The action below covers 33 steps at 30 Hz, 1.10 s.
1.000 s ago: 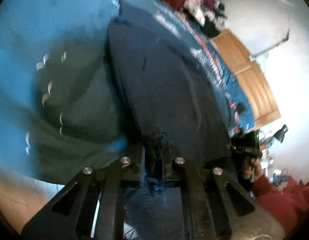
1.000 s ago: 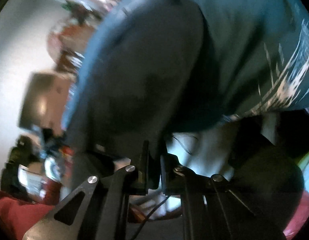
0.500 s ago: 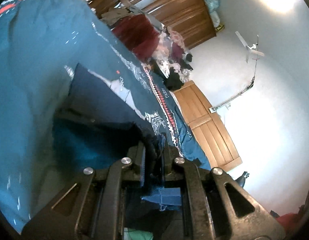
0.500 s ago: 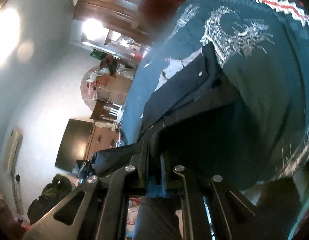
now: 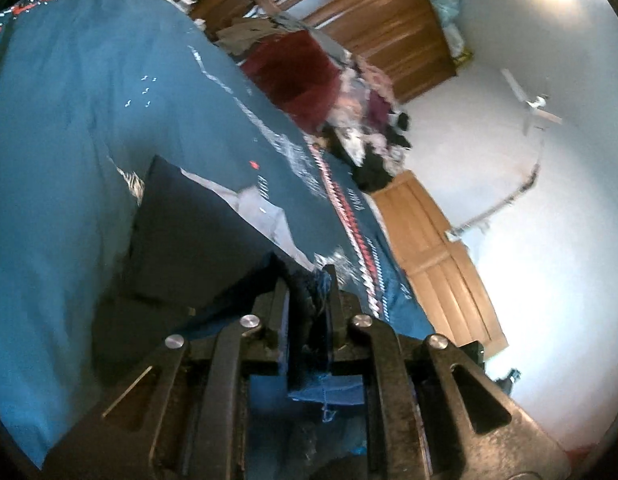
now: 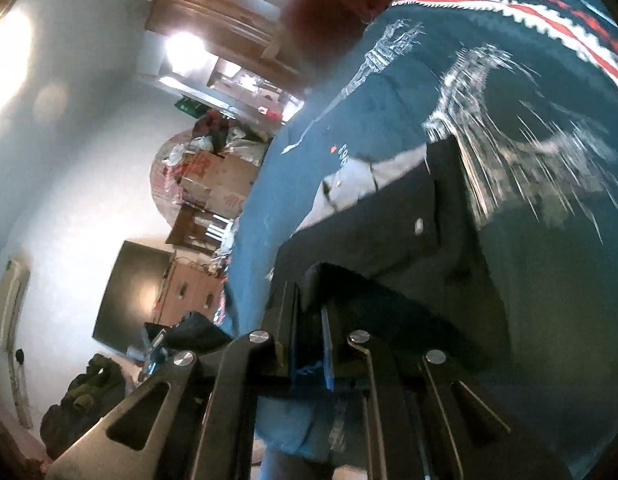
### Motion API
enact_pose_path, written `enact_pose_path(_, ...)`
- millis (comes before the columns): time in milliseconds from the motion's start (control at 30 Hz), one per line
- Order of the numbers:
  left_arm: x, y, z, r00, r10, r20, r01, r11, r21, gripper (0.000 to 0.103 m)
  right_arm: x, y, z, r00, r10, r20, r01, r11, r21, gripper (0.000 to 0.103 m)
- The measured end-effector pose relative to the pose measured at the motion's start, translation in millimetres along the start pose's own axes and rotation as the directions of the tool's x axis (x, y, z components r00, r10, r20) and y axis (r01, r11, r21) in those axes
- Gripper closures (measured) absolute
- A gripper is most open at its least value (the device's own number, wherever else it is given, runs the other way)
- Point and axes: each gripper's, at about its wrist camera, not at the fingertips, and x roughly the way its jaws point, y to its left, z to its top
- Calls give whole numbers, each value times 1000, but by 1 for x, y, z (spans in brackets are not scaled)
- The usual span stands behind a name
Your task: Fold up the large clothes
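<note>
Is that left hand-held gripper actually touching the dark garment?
Touching. The left wrist view shows the left hand-held gripper with its jaws pinched on a frayed edge of the dark garment.

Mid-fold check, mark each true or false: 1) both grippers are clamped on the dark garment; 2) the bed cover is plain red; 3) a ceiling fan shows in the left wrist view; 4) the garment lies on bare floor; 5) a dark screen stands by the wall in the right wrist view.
1) True: the left gripper and the right gripper each pinch an edge of the dark garment.
2) False: the bed cover is teal with a red and white patterned band.
3) True: ceiling fan.
4) False: it lies on the bed cover.
5) True: dark screen.
</note>
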Motion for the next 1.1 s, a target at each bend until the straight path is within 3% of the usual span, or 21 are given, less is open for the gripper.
enact_pose_path(200, 83, 43, 44, 987, 141, -72, -144, 989, -37, 87, 100, -44, 101, 994, -84, -64, 83, 996, -12, 87)
enact_pose_path(267, 115, 64, 55, 971, 215, -102, -220, 975, -43, 70, 125, -64, 122, 989, -130, -73, 128, 991, -32, 71)
enact_pose_path(300, 135, 84, 59, 956, 258, -138, -266, 963, -46, 64, 139, -81, 131, 983, -165, -85, 164, 986, -21, 69)
enact_pose_path(333, 153, 107, 60, 920, 350, -174, -366, 928, -68, 56, 150, -100, 139, 972, -215, -90, 216, 976, -1, 58)
enact_pose_path(367, 161, 120, 59, 894, 400, -201, -421, 904, -75, 56, 156, -112, 143, 960, -266, -89, 268, 964, 6, 52)
enact_pose_path(400, 165, 131, 57, 892, 400, -212, -425, 901, -90, 58, 161, -123, 146, 948, -306, -90, 308, 952, 6, 52)
enact_pose_path(433, 161, 131, 57, 901, 387, -197, -411, 906, -100, 58, 164, -131, 147, 946, -312, -93, 314, 949, 17, 52)
enact_pose_path(500, 146, 121, 57, 907, 385, -170, -403, 911, -88, 55, 164, -139, 145, 947, -307, -91, 311, 950, 31, 47)
enact_pose_path(567, 126, 107, 55, 903, 410, -127, -417, 908, -38, 50, 164, -138, 141, 934, -348, -78, 349, 937, -7, 45)
enact_pose_path(633, 108, 98, 52, 887, 455, -76, -456, 890, 12, 46, 165, -130, 133, 916, -397, -57, 394, 917, -59, 45)
enact_pose_path(733, 88, 85, 44, 861, 508, -25, -502, 858, 109, 44, 168, -107, 109, 917, -395, -52, 385, 912, -142, 45)
enact_pose_path(867, 91, 96, 36, 856, 515, -56, -501, 850, 163, 44, 187, -79, 70, 892, -445, -76, 409, 868, -281, 45)
enact_pose_path(967, 107, 102, 23, 852, 507, -130, -479, 855, 196, 44, 196, -75, 47, 874, -480, -81, 434, 843, -317, 45)
enact_pose_path(1000, 106, 104, 13, 833, 533, -146, -496, 837, 231, 44, 196, -73, 36, 864, -499, -71, 448, 825, -343, 45)
enact_pose_path(1033, 103, 111, -4, 789, 595, -155, -537, 789, 298, 44, 196, -73, 31, 860, -506, -69, 452, 817, -359, 45)
enact_pose_path(1067, 95, 116, -16, 789, 599, -137, -531, 777, 338, 47, 196, -75, 25, 855, -513, -74, 454, 810, -370, 46)
enact_pose_path(1100, 87, 116, -18, 806, 580, -120, -517, 787, 337, 47, 195, -78, 21, 850, -521, -78, 458, 805, -378, 46)
